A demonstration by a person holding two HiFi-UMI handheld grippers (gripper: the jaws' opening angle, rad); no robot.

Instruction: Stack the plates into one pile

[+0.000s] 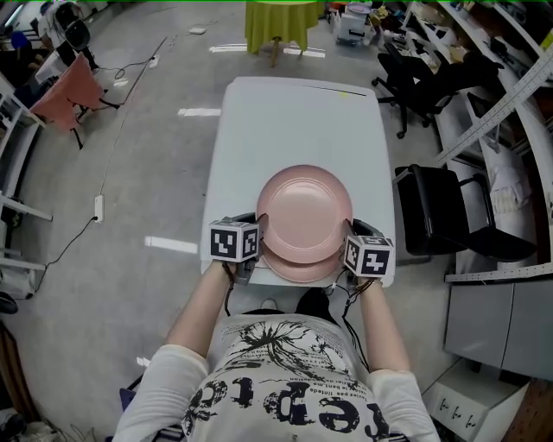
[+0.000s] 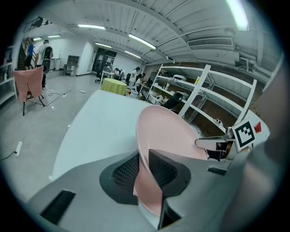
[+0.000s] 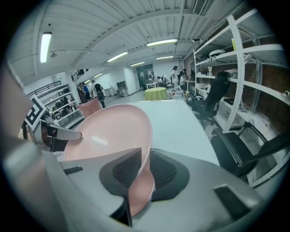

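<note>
Black office chairs (image 1: 449, 211) crowd the right edge of the white table (image 1: 294, 112), and a green-draped table (image 1: 281, 22) stands past its far end on the grey floor (image 1: 130, 173). My left gripper (image 2: 145, 174) and right gripper (image 3: 142, 174) each pinch the rim of one pink plate (image 1: 304, 207) between narrowly parted jaws, one on either side. It sits over a second pink plate (image 1: 298, 273) at the table's near edge.

Head camera: above the counter's (image 1: 294, 121) near end, looking steeply down. Cameras on the left claw (image 2: 144, 174) and right claw (image 3: 144, 172): close behind the jaws, facing the counter's far end (wide-angle). All three views share the pink plate (image 1: 304, 211) over the counter.
</note>
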